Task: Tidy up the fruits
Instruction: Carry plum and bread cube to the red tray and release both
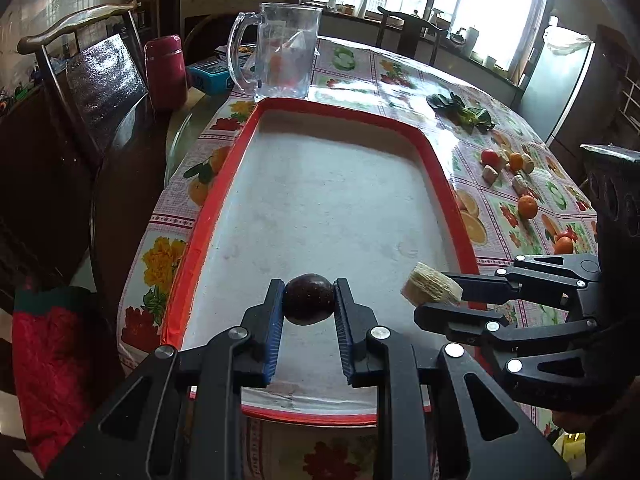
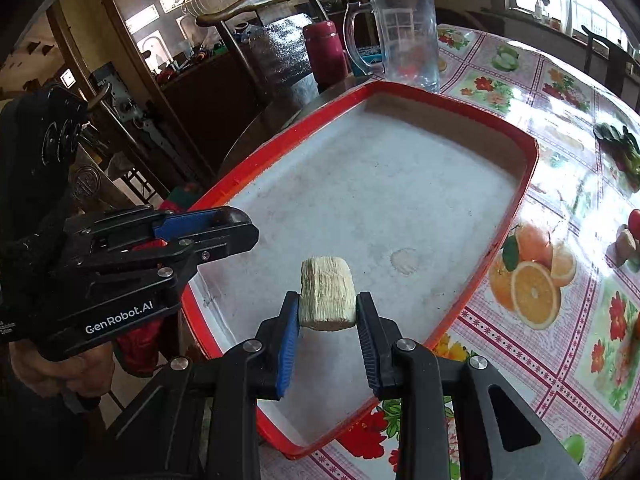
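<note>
A table (image 1: 360,76) under a fruit-print cloth carries a red-rimmed tray (image 1: 436,160), a glass mug (image 1: 286,56) beyond it, leafy greens (image 1: 460,110) and scattered fruits (image 1: 516,184) right.

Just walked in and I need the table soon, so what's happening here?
A person is sorting fruit into the red-rimmed white tray. The left tool grips a dark round fruit, the right tool a pale ribbed cylindrical chunk; both are over the tray's near end. Several small orange fruits and pale chunks wait on the fruit-print tablecloth.
</note>
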### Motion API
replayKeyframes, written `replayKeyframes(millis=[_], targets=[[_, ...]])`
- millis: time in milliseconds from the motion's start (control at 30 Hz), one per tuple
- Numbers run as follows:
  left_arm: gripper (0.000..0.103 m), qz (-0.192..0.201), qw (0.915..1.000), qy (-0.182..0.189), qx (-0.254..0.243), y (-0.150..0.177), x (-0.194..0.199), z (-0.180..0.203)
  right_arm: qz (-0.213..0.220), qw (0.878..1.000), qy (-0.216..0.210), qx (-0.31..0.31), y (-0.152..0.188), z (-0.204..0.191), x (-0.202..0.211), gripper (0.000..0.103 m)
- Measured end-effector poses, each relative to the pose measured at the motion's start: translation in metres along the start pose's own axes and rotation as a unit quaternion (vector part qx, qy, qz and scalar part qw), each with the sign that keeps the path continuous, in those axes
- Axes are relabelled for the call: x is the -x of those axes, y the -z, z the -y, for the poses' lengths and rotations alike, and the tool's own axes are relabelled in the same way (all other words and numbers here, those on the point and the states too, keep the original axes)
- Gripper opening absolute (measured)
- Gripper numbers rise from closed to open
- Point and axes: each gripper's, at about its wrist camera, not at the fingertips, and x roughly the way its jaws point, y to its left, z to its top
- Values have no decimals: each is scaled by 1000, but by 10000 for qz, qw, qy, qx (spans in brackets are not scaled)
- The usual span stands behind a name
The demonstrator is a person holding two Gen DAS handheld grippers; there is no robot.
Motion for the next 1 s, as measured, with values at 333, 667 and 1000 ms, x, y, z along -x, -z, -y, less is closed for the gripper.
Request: replayKeyframes(millis=[333, 667, 1000], targets=[[22, -242, 9997, -94, -33, 9, -9, -9, -208, 9993, 15, 305, 6, -11, -10, 30], [41, -426, 9987, -273, 4, 12, -13, -9, 49, 9998, 18, 211, 11, -7, 8, 50], [46, -172, 9994, -209, -200, 9, 9, 16, 486, 9981, 168, -331, 41, 33, 63, 50]])
